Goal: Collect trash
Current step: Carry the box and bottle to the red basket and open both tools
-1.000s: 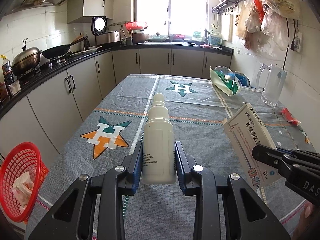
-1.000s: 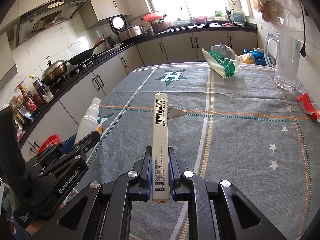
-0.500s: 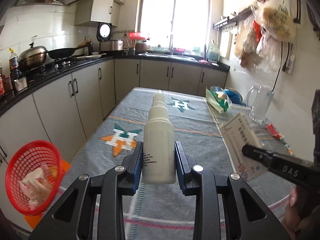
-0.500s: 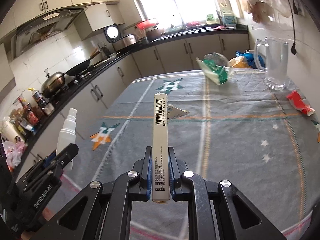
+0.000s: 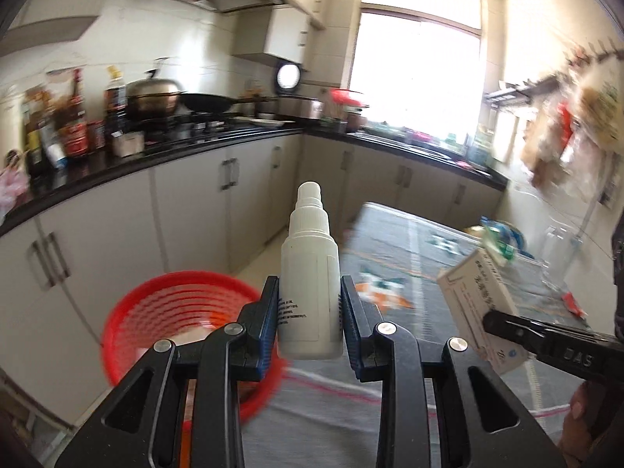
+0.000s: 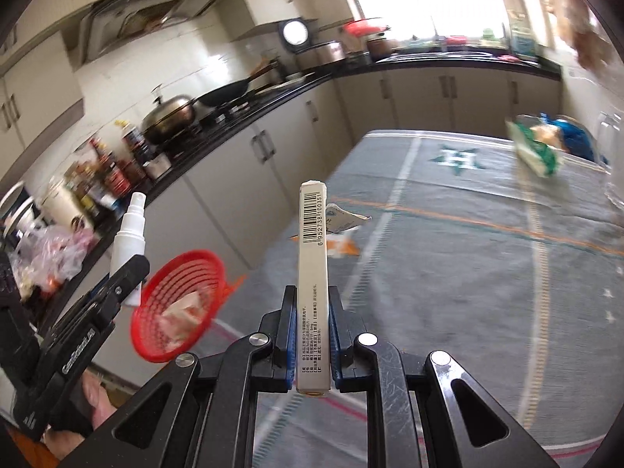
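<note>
Kitchen cabinets and a black counter crowded with pots and bottles fill the left of both views, and a grey star-patterned tabletop (image 6: 468,241) spreads over the right half. Low at the lower left stands a red basket (image 5: 175,304) with some crumpled wrappers already in it, so part of the collecting looks done.

In the left wrist view the left gripper (image 5: 310,323) has its jaws pinching a white spray bottle (image 5: 310,292), upright at centre frame, just right of the basket's rim. The right gripper (image 6: 312,335) has its jaws pressed nearly together on a thin cardboard box (image 6: 312,273), held edge-on at centre. Neither piece is in the basket yet; dropping both seems the step in hand.

More is left on the tabletop: a green bag (image 6: 536,152) at upper right and a paper scrap (image 6: 343,220) behind the box.
</note>
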Tool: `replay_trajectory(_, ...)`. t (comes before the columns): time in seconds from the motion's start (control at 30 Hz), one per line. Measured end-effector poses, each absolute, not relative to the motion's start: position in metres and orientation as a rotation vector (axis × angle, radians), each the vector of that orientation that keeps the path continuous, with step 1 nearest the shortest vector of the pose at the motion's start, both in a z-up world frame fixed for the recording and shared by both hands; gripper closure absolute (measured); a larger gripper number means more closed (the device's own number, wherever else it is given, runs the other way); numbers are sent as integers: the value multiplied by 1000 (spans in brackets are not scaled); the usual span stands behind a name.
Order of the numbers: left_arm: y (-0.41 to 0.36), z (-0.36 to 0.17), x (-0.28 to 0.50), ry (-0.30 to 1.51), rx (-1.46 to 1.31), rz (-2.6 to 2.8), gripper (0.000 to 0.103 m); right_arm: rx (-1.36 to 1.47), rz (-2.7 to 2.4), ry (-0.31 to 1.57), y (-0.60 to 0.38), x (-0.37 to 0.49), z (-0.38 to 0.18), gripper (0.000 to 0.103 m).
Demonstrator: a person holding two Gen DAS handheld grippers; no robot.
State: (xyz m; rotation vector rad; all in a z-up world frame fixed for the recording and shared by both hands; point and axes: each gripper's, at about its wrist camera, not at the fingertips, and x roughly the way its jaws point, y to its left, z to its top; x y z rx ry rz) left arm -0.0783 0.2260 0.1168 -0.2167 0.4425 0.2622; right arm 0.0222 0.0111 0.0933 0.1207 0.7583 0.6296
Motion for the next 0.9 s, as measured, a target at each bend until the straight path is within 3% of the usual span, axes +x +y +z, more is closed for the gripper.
replay_trajectory(0.4, 326, 72, -99, 510, -328, 430, 74, 20, 786, 825, 135, 13, 85, 88)
replay_trajectory(0.9, 360, 38, -87, 576, -358, 458, 74, 21, 830, 943, 197, 38, 53, 88)
